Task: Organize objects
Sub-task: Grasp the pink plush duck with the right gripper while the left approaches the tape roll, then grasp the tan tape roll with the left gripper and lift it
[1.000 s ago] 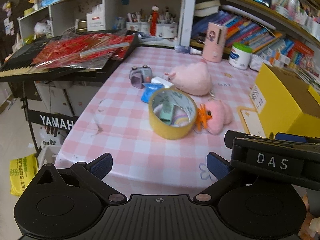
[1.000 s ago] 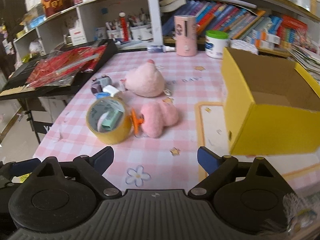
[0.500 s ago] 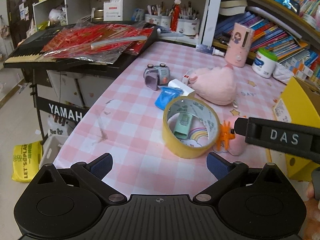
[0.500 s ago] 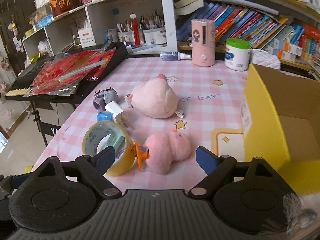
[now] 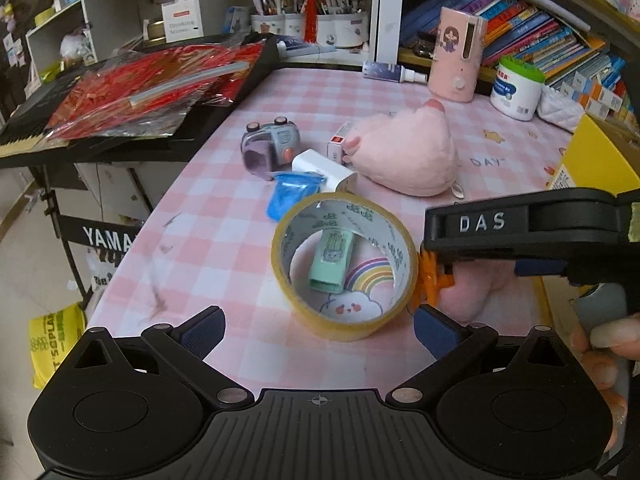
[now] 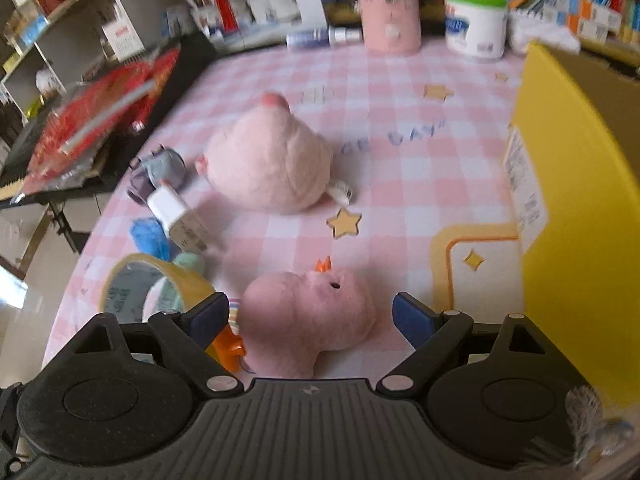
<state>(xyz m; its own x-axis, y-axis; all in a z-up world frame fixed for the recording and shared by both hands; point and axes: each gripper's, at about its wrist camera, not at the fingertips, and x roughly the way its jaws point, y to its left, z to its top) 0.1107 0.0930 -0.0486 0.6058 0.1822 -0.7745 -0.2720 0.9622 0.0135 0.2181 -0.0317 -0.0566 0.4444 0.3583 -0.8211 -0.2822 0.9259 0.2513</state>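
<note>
A pink-and-white checked tablecloth (image 5: 208, 216) covers the table where the sorting takes place. At its right edge stands an open yellow cardboard box (image 6: 576, 184), the largest item on it. Next in size is a big round pink plush toy (image 6: 268, 164), lying toward the middle, well apart from the box. A smaller pink plush with orange trim (image 6: 312, 316) lies nearer the cameras, directly between the blue pads of the right gripper (image 6: 312, 312); its jaws stand wide and have just been narrowing, the pads not pressing the toy. The left gripper (image 5: 320, 330) hovers with jaws spread wide over a yellow roll of packing tape (image 5: 344, 264), which lies flat just left of the small plush; nothing is gripped. Inside the roll's ring rests a mint-green rectangular eraser-like block (image 5: 332, 260). Beyond the roll sit a white plug-in charger (image 5: 324, 170), a crumpled blue plastic wrapper (image 5: 290, 194) and a small grey-and-purple toy car (image 5: 270, 148), clustered beside the big plush. A person's fingertips (image 5: 612, 334) show at the right edge of the left view.
</note>
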